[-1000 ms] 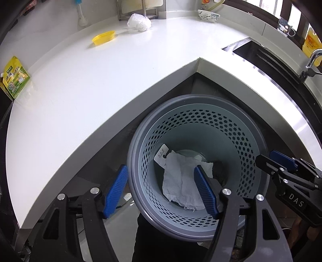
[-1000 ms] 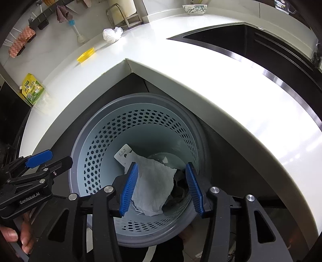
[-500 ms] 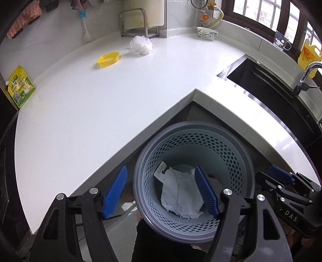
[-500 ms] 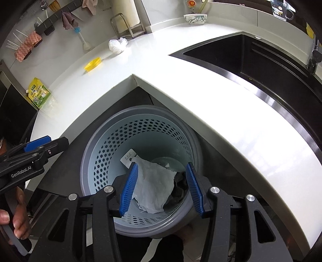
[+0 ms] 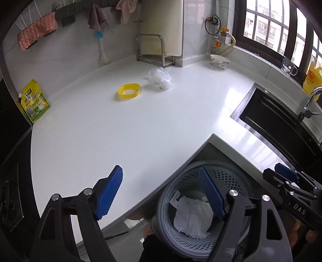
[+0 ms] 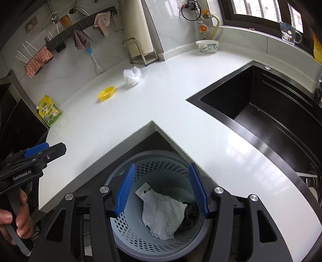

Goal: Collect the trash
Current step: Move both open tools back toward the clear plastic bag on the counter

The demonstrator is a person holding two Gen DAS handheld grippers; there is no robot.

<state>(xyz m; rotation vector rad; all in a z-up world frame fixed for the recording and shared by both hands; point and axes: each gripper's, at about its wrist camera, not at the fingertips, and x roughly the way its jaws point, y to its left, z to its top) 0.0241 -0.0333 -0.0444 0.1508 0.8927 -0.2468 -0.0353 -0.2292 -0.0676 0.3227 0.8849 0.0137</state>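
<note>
Rising clear of the bin (image 6: 161,239), both grippers empty.
Left gripper (image 5: 161,193) and right gripper (image 6: 161,188) spreading wider; paper (image 6: 163,215) lying inside, yellow lid (image 5: 128,91) and plastic bag (image 5: 160,77) waiting upper centre.

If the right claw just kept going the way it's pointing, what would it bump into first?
Probably the crumpled white paper inside the grey bin: the open, empty right claw aims down into it, though depth is hard to judge.

Kitchen corner, white desk (image 5: 124,129)
A bowl (image 6: 207,46) stands by the window, a black sink (image 6: 267,112) lies right, and cloths (image 5: 96,19) hang on the wall.
</note>
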